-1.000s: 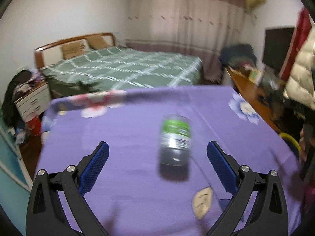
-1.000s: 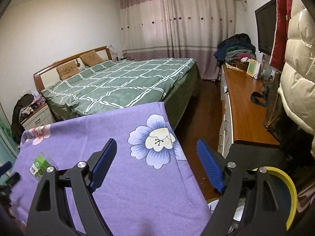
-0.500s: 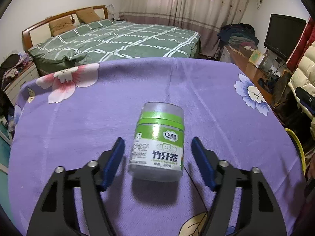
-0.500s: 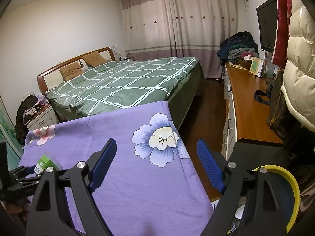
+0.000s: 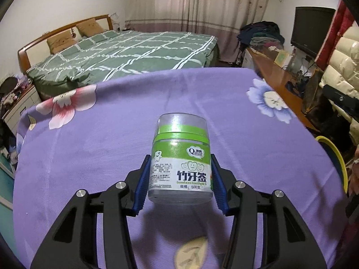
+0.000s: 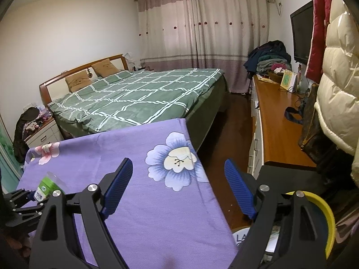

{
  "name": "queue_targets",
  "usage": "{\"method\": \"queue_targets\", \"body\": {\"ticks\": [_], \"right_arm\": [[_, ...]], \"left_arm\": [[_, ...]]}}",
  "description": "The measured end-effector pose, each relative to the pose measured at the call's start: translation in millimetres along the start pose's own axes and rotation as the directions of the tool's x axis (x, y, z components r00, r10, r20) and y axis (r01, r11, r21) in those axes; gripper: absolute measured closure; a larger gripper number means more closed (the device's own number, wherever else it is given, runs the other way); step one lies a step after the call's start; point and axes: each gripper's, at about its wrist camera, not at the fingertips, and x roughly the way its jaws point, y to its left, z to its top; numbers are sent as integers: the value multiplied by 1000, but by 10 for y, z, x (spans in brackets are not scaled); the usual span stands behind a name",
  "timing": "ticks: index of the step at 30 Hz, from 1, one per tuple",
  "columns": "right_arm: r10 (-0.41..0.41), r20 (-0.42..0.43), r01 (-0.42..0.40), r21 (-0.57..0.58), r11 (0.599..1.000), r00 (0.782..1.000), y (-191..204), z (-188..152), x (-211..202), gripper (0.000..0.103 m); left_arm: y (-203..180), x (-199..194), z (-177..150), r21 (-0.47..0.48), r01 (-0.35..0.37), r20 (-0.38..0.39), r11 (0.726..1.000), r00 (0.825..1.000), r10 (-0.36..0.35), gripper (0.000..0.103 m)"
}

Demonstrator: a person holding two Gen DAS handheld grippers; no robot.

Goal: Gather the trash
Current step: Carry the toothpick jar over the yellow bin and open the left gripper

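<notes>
Between blue pads of left gripper (image 5: 180, 180): toothpick jar (image 5: 180, 161), upright, clamped low on label so lid stays free, likely for lift off purple cloth (image 5: 89, 157). Right gripper (image 6: 179, 190) released, jaws wide, empty, hovering off to jar's right. Right view alone shows yellow-rimmed bin (image 6: 323, 215) below its right finger, probable drop spot. Left view alone shows pad contact.

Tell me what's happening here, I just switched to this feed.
The left tool has its blue pads closed on both sides of a green-labelled toothpick jar standing upright on the purple floral cloth. The right tool hangs open and empty over the cloth's right edge, near a yellow-rimmed bin on the floor.
</notes>
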Motion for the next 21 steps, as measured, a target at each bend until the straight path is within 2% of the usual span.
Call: {"method": "queue_targets", "body": {"ticks": [8,13,17,21], "right_arm": [[-45,17,45,13,999,999,-509,-120,-449,23],[-100,20,99,41,994,995,-994,-285,-761,24],[-171,18,168,93,981,985,-1472,-436,-1035,24],[-250,7,246,142,959,968,-1911,-588,-1302,24]], "left_arm": [[-538,-190,79,73,59,23,996,998,-60,53],[-1076,-179,136,132,136,5,982,990,-138,53],[-1702,-112,195,200,223,-29,954,975,-222,53],[-2385,-27,219,269,314,-79,910,949,-305,53]]}}
